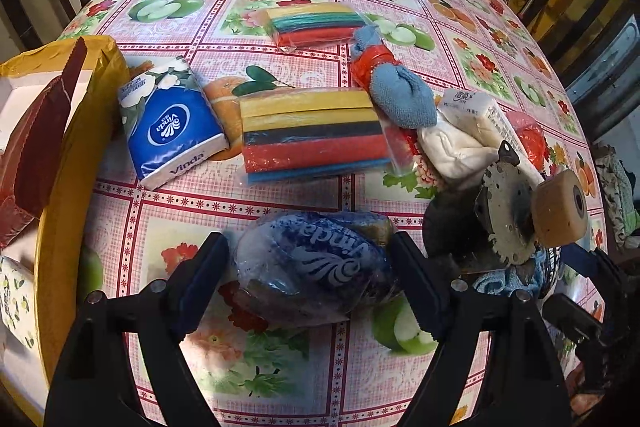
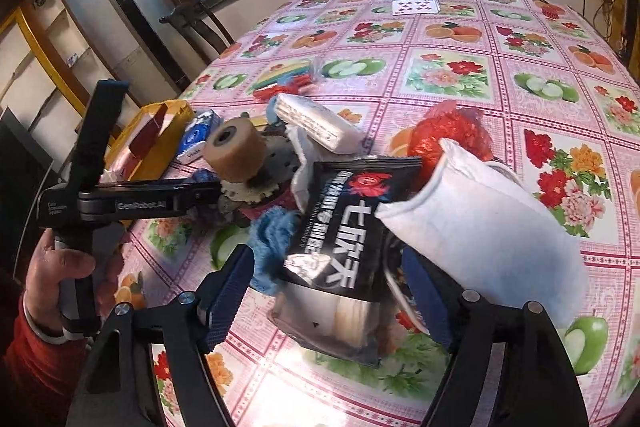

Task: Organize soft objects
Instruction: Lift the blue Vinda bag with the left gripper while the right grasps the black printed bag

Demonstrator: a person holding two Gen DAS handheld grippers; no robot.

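Both grippers, left gripper and right gripper, gape around soft packs (light, squashy, slippery film), so pinch each midway.

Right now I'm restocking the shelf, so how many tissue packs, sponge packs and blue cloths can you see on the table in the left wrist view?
Tissue packs: 3 (flat blue Vinda pack, crumpled blue Vinda pack between the left hand-held gripper fingers, white pack)
Sponge packs: 2 (near, far)
Blue cloths: 1 (banded in red)
Total: 6
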